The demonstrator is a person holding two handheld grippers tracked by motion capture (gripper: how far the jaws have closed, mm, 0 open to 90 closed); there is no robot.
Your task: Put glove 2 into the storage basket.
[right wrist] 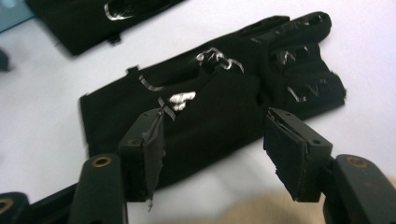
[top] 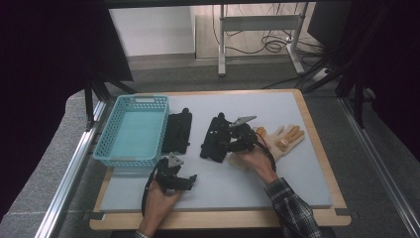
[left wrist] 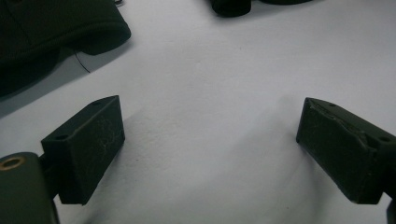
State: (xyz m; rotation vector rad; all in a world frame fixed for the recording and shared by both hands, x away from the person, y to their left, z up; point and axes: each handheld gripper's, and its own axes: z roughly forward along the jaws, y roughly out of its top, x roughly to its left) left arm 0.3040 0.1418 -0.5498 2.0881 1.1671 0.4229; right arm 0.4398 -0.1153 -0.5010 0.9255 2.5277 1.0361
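Note:
Two black gloves lie on the grey mat (top: 297, 183): one (top: 178, 131) beside the blue basket (top: 106, 144), the other (top: 212, 145) mid-table. My right gripper (top: 223, 136) hovers at the mid-table glove's near edge. In the right gripper view this glove (right wrist: 224, 79) lies flat with silver markings, and my right gripper (right wrist: 212, 135) stands open, its pads (right wrist: 152, 149) apart over the cuff end without pressing on it. A tan glove (top: 285, 139) lies to the right, under that hand. My left gripper (top: 190, 181) rests low on the mat at front left, open (left wrist: 210, 126) over bare mat.
The basket has nothing in it and stands at the mat's left edge. In the left gripper view a black glove's edge (left wrist: 46, 32) lies at upper left. A wooden board (top: 322, 148) borders the mat; metal rails run down both sides of the table.

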